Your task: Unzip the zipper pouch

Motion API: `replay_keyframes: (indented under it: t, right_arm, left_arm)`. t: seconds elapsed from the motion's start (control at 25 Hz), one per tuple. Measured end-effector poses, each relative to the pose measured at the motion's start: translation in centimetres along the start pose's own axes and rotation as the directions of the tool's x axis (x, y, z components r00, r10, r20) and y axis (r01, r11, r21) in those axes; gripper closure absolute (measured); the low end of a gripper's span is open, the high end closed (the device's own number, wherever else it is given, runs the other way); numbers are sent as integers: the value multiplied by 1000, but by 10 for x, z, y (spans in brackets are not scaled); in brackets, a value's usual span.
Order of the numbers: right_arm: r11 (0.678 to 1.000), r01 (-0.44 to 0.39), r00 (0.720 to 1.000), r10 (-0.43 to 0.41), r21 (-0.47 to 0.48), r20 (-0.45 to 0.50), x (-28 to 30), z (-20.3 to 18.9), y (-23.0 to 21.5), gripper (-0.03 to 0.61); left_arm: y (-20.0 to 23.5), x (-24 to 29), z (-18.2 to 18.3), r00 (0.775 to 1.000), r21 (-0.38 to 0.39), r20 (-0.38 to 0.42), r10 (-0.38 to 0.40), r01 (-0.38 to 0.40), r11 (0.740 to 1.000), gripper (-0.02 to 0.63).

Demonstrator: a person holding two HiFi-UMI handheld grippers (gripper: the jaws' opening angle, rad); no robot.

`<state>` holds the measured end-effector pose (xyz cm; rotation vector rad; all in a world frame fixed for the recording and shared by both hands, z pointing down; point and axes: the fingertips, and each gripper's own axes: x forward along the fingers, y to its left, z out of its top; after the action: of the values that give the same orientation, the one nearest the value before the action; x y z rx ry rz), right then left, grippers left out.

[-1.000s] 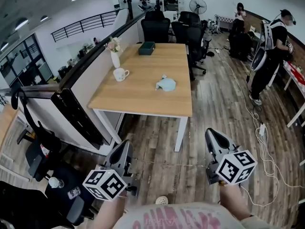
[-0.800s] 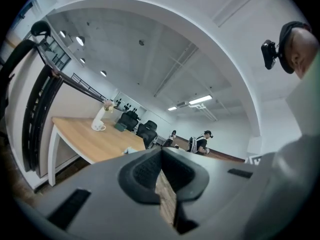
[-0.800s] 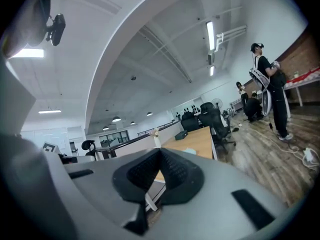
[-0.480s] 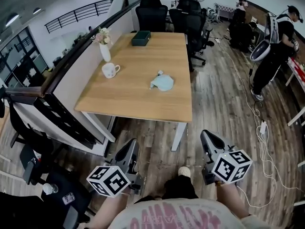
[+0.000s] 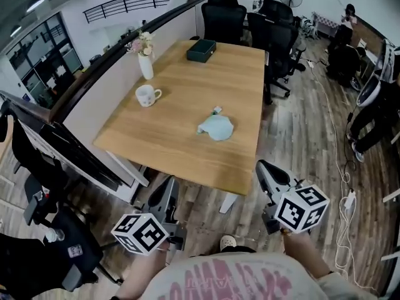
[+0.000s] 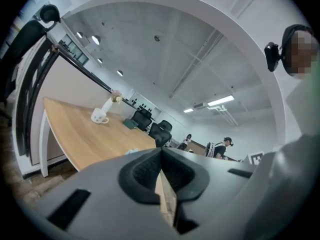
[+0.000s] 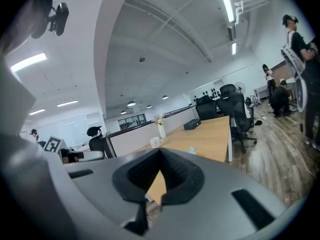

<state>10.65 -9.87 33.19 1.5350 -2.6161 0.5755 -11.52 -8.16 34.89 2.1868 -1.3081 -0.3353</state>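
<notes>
A pale blue-green zipper pouch [image 5: 216, 127] lies on the wooden table [image 5: 175, 149], right of centre; a small piece of it shows as the pouch [image 7: 192, 149] in the right gripper view and the pouch [image 6: 132, 151] in the left gripper view. My left gripper [image 5: 167, 192] hangs below the table's near edge, jaws shut and empty. My right gripper [image 5: 264, 170] is held at the table's near right corner, also shut with nothing in it. Both are well short of the pouch.
A white mug [image 5: 146, 95] and a white vase with flowers [image 5: 144, 61] stand on the table's left side, a dark box [image 5: 201, 50] at its far end. Black office chairs [image 5: 222, 21] stand behind the table. A divider [image 5: 94, 99] runs along its left. Cables [image 5: 342, 167] lie on the floor at right.
The view has moved closer to the table. Both grippers, still shut, are now nearer its front edge, and the pouch sits closer in view.
</notes>
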Motion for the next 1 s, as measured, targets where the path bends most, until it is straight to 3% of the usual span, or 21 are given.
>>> replay_keyframes:
  t: [0.24,0.44,0.56,0.84,1.0]
  right_arm:
    - [995,-95,995,95,6,-25,31,15,-36,581]
    - [990,-117,986,126,82,-108,57,-13,-66,581]
    - [987,-112,978,130,118,-163,75,-34,-82,581]
    - [984,-60,965,101,171,-242,126,-52,-119,581]
    - [984,-18,965,63,175,-256,165,-36,-144,581]
  left_arm:
    - [2,40,-13,994,17,22,103,-103,994,612]
    - [15,61,-50,983,-17,-82,165,-166,986,612]
    - [35,72,-65,972,-60,-104,210,-217,974,612]
    - [82,130,-84,971,-220,-143,194,-222,950,614]
    - [113,179,-80,974,-398,-153,166,-214,892,612]
